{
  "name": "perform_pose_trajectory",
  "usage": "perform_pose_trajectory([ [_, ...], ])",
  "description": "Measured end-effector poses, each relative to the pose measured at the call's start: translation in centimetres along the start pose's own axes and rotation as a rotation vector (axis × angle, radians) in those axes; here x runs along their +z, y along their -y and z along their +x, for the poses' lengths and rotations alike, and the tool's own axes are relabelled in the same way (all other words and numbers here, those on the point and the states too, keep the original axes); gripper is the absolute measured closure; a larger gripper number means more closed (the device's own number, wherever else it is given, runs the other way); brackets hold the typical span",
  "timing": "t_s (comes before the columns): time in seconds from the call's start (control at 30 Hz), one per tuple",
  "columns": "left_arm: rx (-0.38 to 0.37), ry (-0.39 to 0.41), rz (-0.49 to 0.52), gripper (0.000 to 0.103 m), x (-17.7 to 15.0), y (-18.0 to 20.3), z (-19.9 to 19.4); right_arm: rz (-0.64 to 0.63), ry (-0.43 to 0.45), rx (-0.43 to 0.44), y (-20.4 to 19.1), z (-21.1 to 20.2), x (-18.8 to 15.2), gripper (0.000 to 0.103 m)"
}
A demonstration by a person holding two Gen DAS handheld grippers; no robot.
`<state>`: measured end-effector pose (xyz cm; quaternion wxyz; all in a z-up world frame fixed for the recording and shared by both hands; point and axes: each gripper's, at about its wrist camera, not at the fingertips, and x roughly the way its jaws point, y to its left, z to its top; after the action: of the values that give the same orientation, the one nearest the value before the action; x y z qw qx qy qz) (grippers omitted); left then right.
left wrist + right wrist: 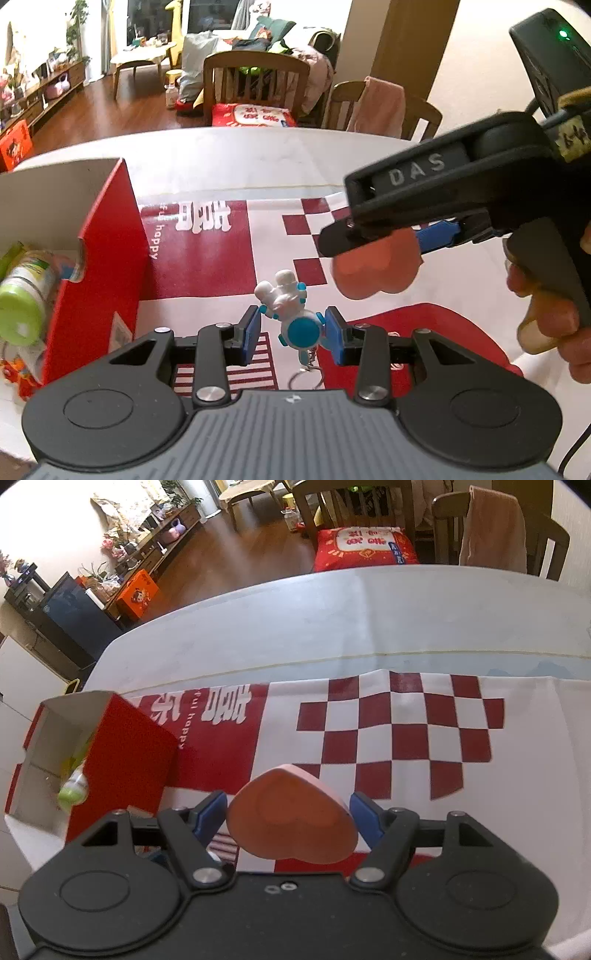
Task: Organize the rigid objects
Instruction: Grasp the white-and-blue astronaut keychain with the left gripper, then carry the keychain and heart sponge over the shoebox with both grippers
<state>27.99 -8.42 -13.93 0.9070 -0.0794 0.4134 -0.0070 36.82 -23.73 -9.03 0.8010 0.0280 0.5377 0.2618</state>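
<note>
My left gripper is shut on a white and blue astronaut keychain; its ring hangs below the jaws, above the red and white cloth. My right gripper is shut on a pink heart-shaped block, held above the cloth. In the left wrist view the right gripper with the heart hovers to the right of the astronaut. An open red box stands at the left, with a green-capped bottle inside; it also shows in the right wrist view.
The cloth covers the near part of a white table. Wooden chairs stand at the table's far edge, one with a red cushion, one with a pink towel.
</note>
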Motion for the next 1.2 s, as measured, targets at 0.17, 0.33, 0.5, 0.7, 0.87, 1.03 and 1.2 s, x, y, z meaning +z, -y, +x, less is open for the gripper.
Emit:
perform_pose_trajectory([
  [0.17,-0.014,-0.002,-0.011,0.066,-0.4,-0.5,-2.3,-0.026,0.007,0.001,-0.4,-2.0,-0.8,0.03],
  [0.33,-0.049,-0.018,-0.044,0.066,-0.5,-1.4,-4.9,-0.052,0.022,0.007,-1.4,-3.9,-1.8,0.03],
  [0.5,-0.065,-0.011,-0.055,0.066,-0.3,-2.6,-7.3,-0.07,0.032,0.009,-2.9,-5.4,-2.6,0.03],
  [0.7,-0.067,0.007,-0.047,0.066,0.3,-4.7,-10.4,-0.094,0.038,0.015,-5.4,-6.2,-3.0,0.03],
  [0.87,-0.054,0.021,-0.064,0.066,1.1,-7.6,-12.4,-0.109,0.046,0.023,-7.7,-6.2,-3.2,0.03],
  [1.03,-0.018,0.036,-0.067,0.066,2.0,-11.1,-13.6,-0.126,0.053,0.026,-10.3,-5.7,-3.0,0.03],
  [1.2,0.01,0.038,-0.068,0.066,2.4,-14.5,-14.5,-0.14,0.054,0.023,-13.0,-4.8,-2.8,0.03],
])
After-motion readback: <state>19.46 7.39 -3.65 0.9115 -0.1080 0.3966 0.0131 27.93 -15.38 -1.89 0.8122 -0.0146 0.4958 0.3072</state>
